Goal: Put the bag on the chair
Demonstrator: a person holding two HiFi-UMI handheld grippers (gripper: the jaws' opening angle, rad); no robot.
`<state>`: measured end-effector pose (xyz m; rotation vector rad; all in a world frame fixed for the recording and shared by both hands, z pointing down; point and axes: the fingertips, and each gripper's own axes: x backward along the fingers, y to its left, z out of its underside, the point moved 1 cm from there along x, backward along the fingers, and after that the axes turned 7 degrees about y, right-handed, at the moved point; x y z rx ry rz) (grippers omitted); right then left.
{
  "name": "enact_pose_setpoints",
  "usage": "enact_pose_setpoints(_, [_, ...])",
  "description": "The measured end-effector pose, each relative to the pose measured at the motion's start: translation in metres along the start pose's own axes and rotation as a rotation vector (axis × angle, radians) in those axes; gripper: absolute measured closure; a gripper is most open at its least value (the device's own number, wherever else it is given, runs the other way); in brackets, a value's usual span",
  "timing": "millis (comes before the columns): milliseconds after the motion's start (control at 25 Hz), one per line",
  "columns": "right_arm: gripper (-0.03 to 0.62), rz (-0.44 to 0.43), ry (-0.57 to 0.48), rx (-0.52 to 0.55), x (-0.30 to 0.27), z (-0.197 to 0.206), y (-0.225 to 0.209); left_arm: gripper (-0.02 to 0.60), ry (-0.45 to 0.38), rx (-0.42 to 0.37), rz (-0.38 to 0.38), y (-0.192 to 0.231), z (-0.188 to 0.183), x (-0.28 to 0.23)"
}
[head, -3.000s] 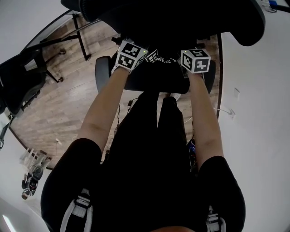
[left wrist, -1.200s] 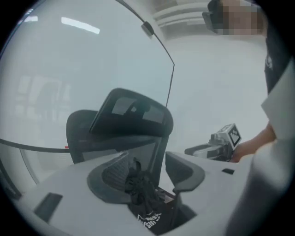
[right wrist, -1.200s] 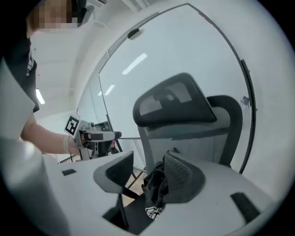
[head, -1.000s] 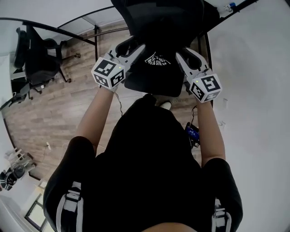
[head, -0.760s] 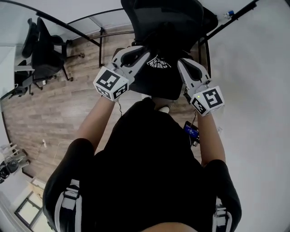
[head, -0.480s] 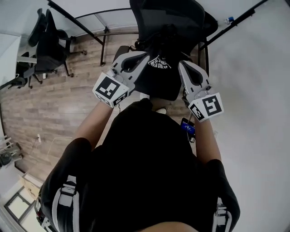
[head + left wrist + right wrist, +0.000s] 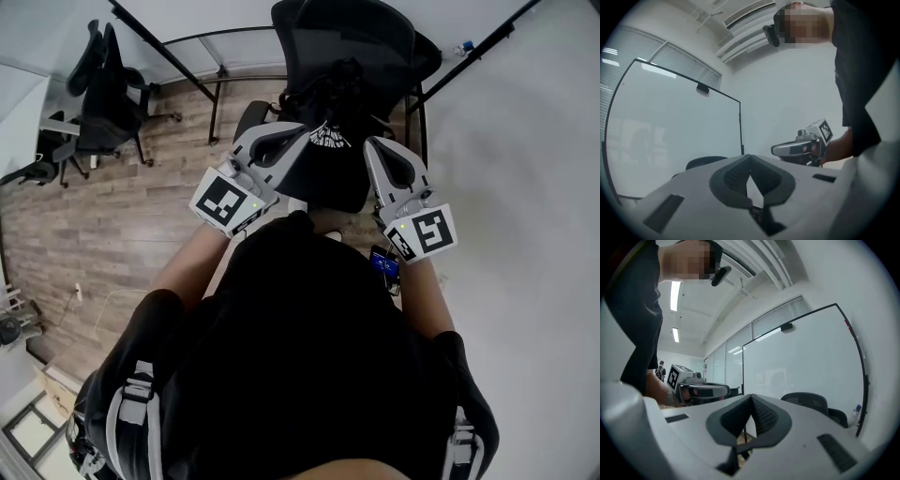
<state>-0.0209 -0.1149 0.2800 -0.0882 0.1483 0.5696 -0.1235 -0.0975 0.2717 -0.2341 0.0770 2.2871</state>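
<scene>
A black bag [image 7: 330, 159] with a white logo sits on the seat of a black mesh office chair [image 7: 342, 37]. My left gripper [image 7: 302, 131] hangs at the bag's left side and my right gripper [image 7: 368, 146] at its right side, both above it. In the left gripper view my left gripper [image 7: 750, 161] is shut with nothing between its pads; the right gripper [image 7: 797, 148] shows beyond it. In the right gripper view my right gripper [image 7: 751, 400] is likewise shut and empty, with the left gripper [image 7: 701, 390] showing beyond it.
A second black office chair [image 7: 103, 89] stands at the far left on the wooden floor [image 7: 103, 225]. Black frame legs [image 7: 192, 75] run behind the chair. A whiteboard [image 7: 675, 136] fills the background. A small blue object [image 7: 384, 263] lies by the person's feet.
Both grippers have risen from beside the bag and drawn back toward the person. The bag stays on the chair seat.
</scene>
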Motion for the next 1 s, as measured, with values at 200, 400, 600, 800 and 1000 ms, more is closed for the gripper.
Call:
enact_pose_setpoints(200, [0.594, 0.003, -0.015, 0.034, 0.003, -0.011, 0.004, 0.575, -0.016, 0.002, 0.012, -0.001, -0.010, -0.004])
enact_pose_setpoints(400, [0.592, 0.008, 0.000, 0.028, 0.006, -0.009, 0.005, 0.575, -0.021, 0.003, 0.027, -0.004, -0.010, -0.006])
enact_pose_setpoints(600, [0.592, 0.010, 0.010, -0.002, 0.009, -0.001, 0.003, 0.575, -0.016, 0.007, 0.006, -0.003, -0.005, -0.008])
enact_pose_setpoints(800, [0.592, 0.009, 0.016, -0.004, 0.013, 0.002, 0.003, 0.575, -0.006, 0.005, 0.013, -0.008, -0.003, -0.009])
enact_pose_setpoints(1000, [0.594, 0.005, 0.024, -0.003, 0.017, 0.007, -0.001, 0.575, -0.009, 0.015, 0.012, -0.011, -0.001, -0.015])
